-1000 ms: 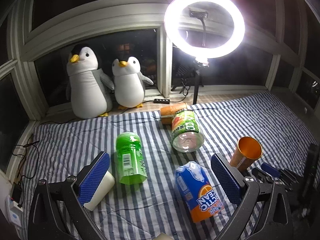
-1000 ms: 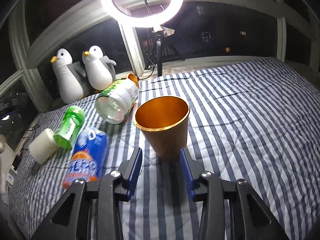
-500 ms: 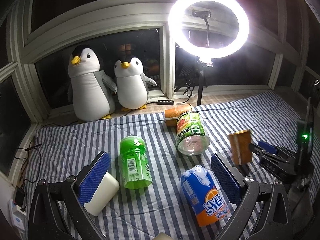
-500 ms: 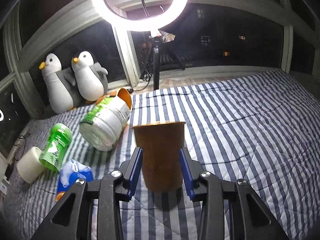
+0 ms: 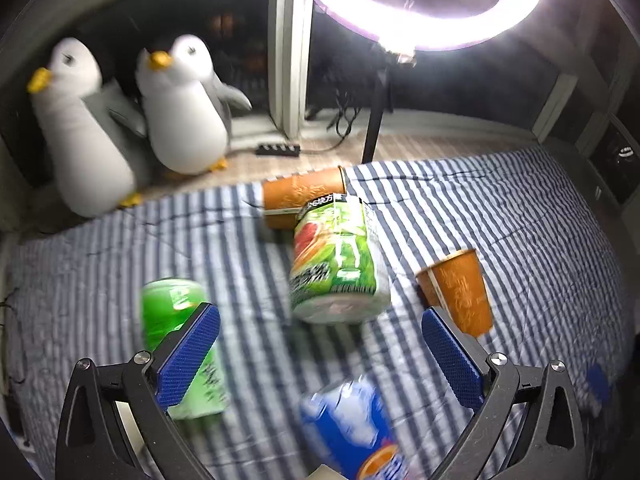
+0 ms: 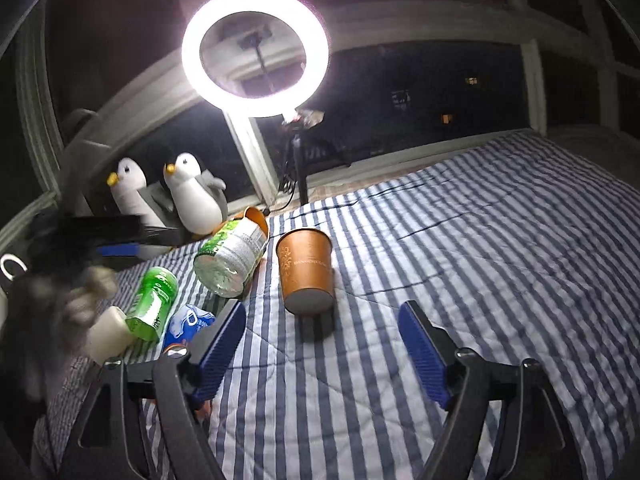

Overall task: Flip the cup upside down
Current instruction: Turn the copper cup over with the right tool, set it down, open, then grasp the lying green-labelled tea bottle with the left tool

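The orange paper cup [image 6: 306, 272] lies tilted on the striped bedspread [image 6: 480, 260]. Its grey base faces my right wrist camera and its wider rim points toward the window. My right gripper [image 6: 322, 306] is open wide just behind the cup, and neither blue pad [image 6: 424, 344] touches it. In the left wrist view the same cup [image 5: 460, 288] shows just beyond the right finger of my left gripper [image 5: 318, 312], which is open and holds nothing. That view is blurred by motion.
A clear bottle with a green label [image 6: 232, 260] lies left of the cup, with a second orange cup [image 6: 256, 220] behind it. A green bottle [image 6: 154, 300], a blue-orange bottle [image 6: 188, 324] and a white cylinder [image 6: 108, 332] lie further left. Two penguin toys [image 6: 192, 200] and a ring light [image 6: 256, 52] stand by the window.
My right gripper opened, let go of the cup and drew back. The cup went from upright in the grip to lying with its base toward me. The left gripper swung forward.
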